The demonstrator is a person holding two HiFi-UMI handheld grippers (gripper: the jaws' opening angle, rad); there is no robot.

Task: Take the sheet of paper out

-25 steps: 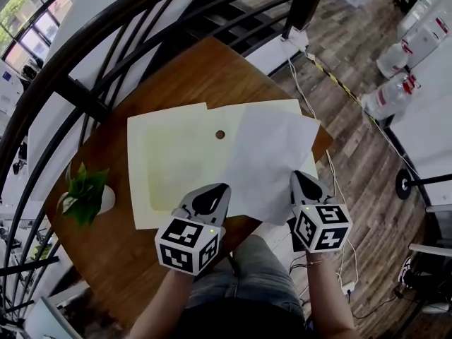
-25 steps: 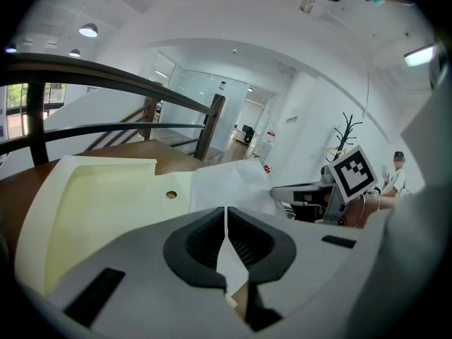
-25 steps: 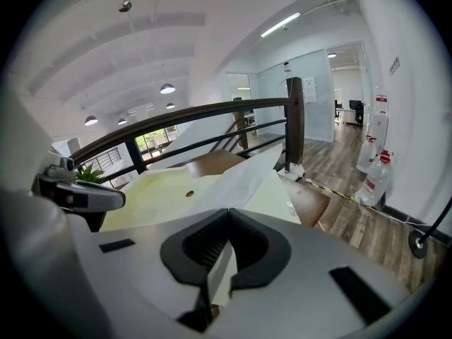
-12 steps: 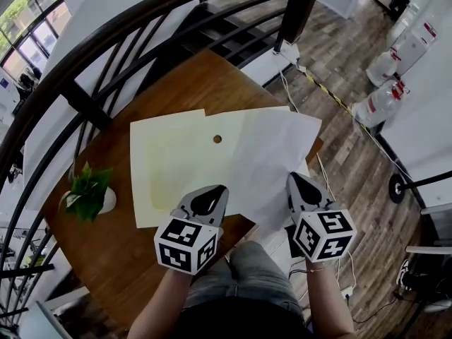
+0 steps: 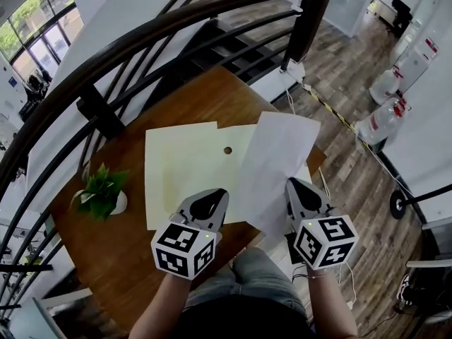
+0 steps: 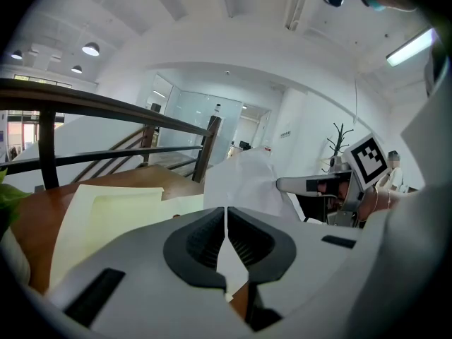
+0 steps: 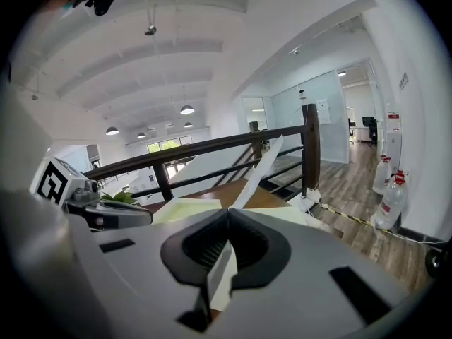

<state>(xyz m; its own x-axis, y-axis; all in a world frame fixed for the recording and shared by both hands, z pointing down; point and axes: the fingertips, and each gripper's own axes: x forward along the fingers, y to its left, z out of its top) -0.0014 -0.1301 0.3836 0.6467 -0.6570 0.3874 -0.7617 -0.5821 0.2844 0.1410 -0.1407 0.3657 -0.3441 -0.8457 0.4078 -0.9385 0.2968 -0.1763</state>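
Lifting sheet of paper (image 5: pixel 279 164) higher | left gripper (image 5: pixel 205 205), right gripper (image 5: pixel 299 193) pinching it

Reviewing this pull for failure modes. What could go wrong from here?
1. The right gripper pinches the sheet at one edge only, and the sheet bows upward; a quick pull may crease or tear it.
2. The left gripper grips only the envelope's near edge; the envelope may drag along with the sheet and swing towards the plant.
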